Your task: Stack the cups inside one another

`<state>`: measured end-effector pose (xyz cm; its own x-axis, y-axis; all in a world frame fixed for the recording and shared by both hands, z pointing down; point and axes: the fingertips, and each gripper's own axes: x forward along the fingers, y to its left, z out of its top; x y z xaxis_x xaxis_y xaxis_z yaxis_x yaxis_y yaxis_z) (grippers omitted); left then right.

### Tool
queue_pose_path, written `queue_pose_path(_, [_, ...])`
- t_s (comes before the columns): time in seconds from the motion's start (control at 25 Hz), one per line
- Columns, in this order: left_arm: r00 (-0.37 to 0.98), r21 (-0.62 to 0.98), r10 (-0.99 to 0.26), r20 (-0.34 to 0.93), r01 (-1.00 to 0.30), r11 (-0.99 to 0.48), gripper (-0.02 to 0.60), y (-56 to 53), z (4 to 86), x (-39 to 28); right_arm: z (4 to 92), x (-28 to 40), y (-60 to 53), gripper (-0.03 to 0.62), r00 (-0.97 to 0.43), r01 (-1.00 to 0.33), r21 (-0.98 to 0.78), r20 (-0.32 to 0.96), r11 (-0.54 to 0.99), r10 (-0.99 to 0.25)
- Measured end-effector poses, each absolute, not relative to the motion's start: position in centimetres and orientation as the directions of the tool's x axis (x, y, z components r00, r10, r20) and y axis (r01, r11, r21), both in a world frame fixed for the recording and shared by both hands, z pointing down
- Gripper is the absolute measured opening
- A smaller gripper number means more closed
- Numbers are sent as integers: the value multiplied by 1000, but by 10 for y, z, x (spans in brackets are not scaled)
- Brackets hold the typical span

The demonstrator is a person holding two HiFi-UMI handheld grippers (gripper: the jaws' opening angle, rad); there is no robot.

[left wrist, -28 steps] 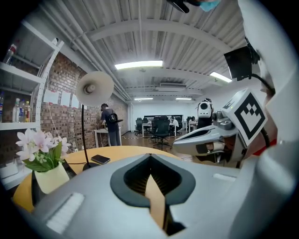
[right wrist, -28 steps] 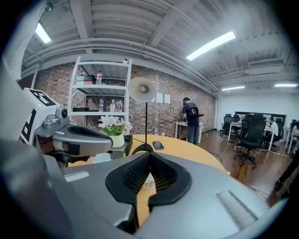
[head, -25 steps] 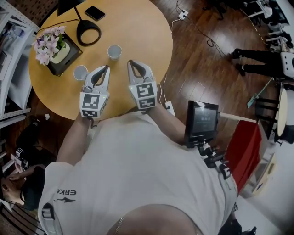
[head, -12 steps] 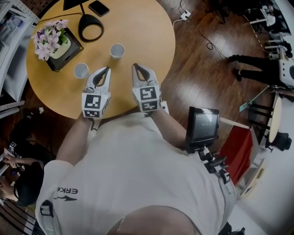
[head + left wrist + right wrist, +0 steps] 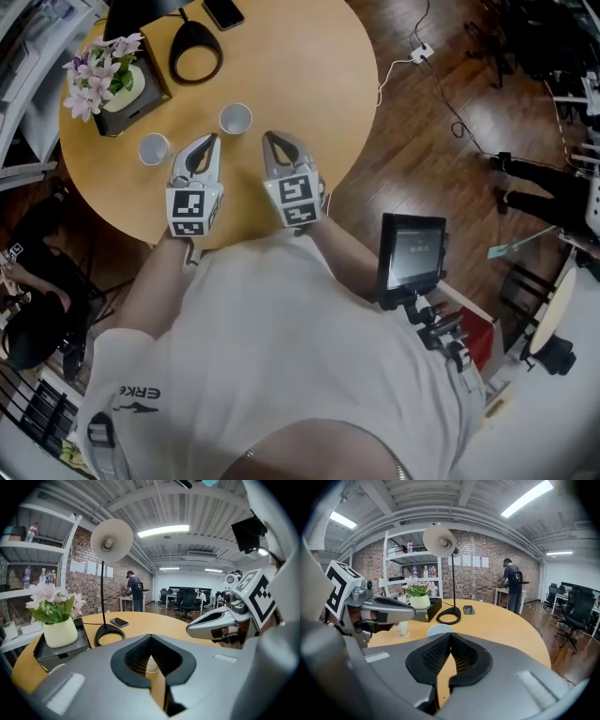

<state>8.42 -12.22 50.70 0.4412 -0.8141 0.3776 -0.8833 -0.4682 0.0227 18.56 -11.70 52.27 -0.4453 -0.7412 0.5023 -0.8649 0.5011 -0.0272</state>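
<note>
Two small white paper cups stand apart on the round wooden table. One cup is just beyond and between the gripper tips; it shows as a white rim past the right jaws and as a sliver behind the left jaws. The other cup stands left of my left gripper and appears again under that gripper's body. My right gripper is alongside the left. Both are shut with nothing in them, a short way above the table's near part.
A potted flower on a black tray sits at the table's far left. A desk lamp's ring base and a phone lie behind the cups. A screen on a stand is at my right over the wooden floor.
Both grippers have dipped a little toward the table, still side by side and shut. The head view has shifted, so the table sits further right in the picture. The cups have not moved.
</note>
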Motion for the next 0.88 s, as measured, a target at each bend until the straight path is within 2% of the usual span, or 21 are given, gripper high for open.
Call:
queue_pose_path(0.08, [402,24,-826,396,-903,-428,2,-125,516,84,531,185,-124,17,-477,-840,-28,513,542,-714])
queue_pose_path(0.2, [348,23,-837,423,-927,-374,2,-126,532,79,547,182,-131,53,-520,-802,-38,538,597,-664])
queue_pose_path(0.44, [280,16,-830,481,-950,-311,2,-128,564,72,595,166,-132,201,-581,-700,-67,631,711,-513])
queue_pose_path(0.68, [250,21,-811,529,-959,-282,2,-129,592,68,625,145,-141,301,-603,-625,-66,674,778,-426])
queue_pose_path(0.88, [240,25,-803,546,-962,-270,2,-130,609,60,644,125,-153,328,-614,-578,-42,680,815,-401])
